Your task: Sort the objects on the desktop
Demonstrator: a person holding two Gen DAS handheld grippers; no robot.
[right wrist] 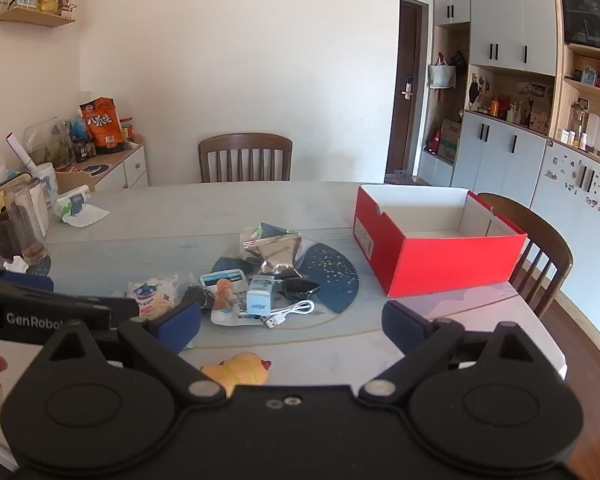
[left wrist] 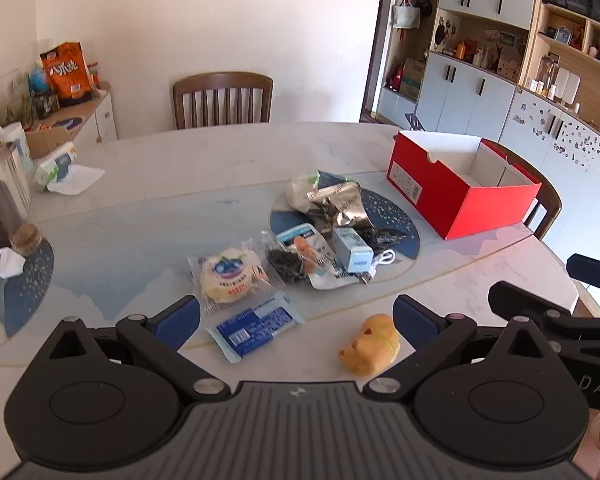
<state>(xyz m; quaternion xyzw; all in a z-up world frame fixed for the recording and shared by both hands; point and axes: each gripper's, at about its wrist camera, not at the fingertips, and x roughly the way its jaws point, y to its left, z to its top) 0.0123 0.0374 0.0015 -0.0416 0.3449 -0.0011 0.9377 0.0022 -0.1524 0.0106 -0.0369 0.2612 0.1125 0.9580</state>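
A pile of small objects lies mid-table: a silver foil bag [left wrist: 338, 200], a round snack pack [left wrist: 229, 276], a blue packet [left wrist: 256, 326], a light-blue charger box [left wrist: 352, 254] with a white cable [right wrist: 292, 312], and a yellow duck toy [left wrist: 371, 345] nearest me, also in the right wrist view [right wrist: 236, 372]. An open red box [left wrist: 460, 200] stands at the right, empty inside [right wrist: 440, 256]. My left gripper [left wrist: 296, 320] is open above the blue packet and duck. My right gripper [right wrist: 290, 328] is open above the duck.
The white marble table [left wrist: 180, 184] carries a glass jar [left wrist: 4, 200] and a tissue pack [left wrist: 58, 168] at the left. Wooden chairs stand at the far side [left wrist: 222, 100] and right [right wrist: 540, 248]. A side cabinet with snacks [left wrist: 68, 76] stands at the left.
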